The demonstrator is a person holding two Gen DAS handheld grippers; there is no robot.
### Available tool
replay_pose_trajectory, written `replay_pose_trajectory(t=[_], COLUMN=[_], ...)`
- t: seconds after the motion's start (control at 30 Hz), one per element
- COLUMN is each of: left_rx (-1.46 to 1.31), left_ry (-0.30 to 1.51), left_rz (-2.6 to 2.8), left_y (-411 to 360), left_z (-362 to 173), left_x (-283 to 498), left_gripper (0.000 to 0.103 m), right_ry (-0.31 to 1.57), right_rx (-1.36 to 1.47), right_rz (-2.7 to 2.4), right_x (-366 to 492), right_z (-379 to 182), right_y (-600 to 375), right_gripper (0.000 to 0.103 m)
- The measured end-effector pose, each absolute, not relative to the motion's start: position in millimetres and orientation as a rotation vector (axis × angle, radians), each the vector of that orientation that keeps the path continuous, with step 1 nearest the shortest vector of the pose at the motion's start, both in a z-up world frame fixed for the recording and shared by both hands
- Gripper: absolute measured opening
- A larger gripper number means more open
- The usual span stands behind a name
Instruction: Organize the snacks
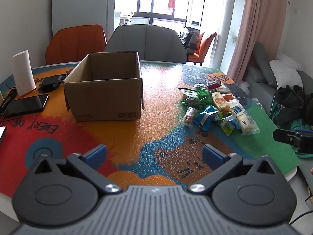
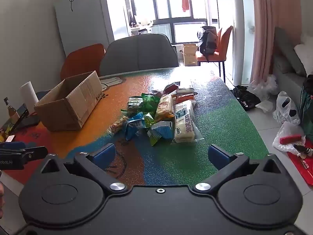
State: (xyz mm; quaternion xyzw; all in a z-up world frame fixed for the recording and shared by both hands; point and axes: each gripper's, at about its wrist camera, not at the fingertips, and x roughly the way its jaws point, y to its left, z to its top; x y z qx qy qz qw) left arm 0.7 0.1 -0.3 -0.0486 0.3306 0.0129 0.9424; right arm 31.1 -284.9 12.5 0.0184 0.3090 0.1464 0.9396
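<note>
Black claw point(image 1: 154, 154), blue pads point(image 1: 96, 154), silver screws point(image 1: 112, 187)

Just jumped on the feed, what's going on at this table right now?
Nothing is picked up yet. Both handheld grippers, left gripper and right gripper, hover open above the table. A pile of snack packets lies loose on the patterned mat, and the open cardboard box stands to its left with nothing visible inside it.

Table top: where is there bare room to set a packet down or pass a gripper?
Bare mat lies between the open brown cardboard box and the heap of plastic snack packets, and between that heap and both open grippers, left, right. Crowded: left of the box, by the white paper roll and black phone.
</note>
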Motion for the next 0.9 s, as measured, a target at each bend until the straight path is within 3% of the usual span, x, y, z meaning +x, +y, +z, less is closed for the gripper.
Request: replay_pose_trajectory(t=[0.9], left_rx=[-0.098], left_ry=[0.653], left_rz=[0.025], left_y=[-5.7], left_z=[4.8], left_x=[-9.3], left_gripper=[0.103], right_ry=[0.639], right_rx=[0.031], right_rz=[0.292], right_x=[25.0], right_z=[11.6], right_y=[-291.6], right_gripper=[0.103])
